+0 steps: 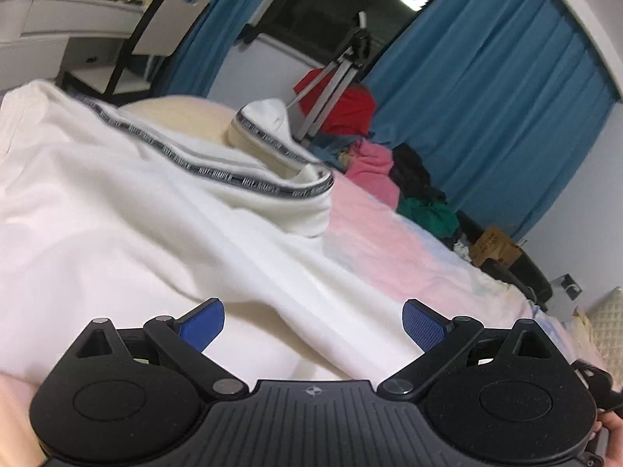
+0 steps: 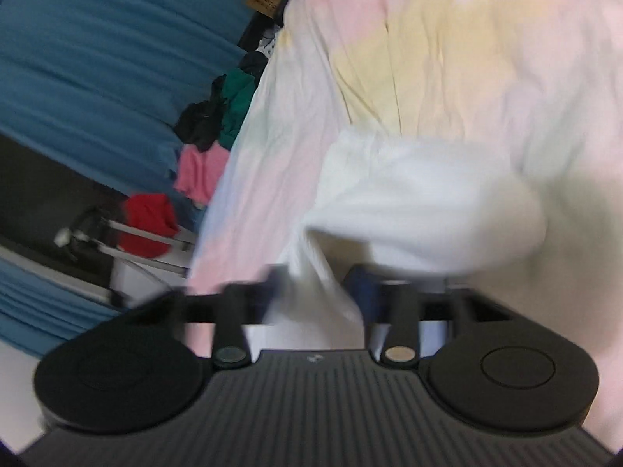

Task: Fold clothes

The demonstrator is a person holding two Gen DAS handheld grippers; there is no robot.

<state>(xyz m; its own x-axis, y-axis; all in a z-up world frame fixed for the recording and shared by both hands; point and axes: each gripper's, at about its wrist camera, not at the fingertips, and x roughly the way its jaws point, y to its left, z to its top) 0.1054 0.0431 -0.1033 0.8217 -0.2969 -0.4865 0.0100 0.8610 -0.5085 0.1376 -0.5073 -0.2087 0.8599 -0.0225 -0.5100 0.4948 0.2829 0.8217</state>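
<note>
Pastel sheets cover the bed (image 2: 409, 39), with the white garment (image 1: 128, 202) spread across its near edge. The left hand-held gripper (image 1: 313, 325) hangs wide and empty above it. The right hand-held gripper (image 2: 317, 292), blurred, seems parted around a white fold; let the cloth drop flat, then smooth it.

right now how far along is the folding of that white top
Partly done: the white top lies on the bed sheet with a trimmed sleeve folded across it. In hand: the left gripper is open above it; white cloth sits between the right gripper jaws, grip unclear through blur. Left: finishing this fold, then the clothes pile.
</note>
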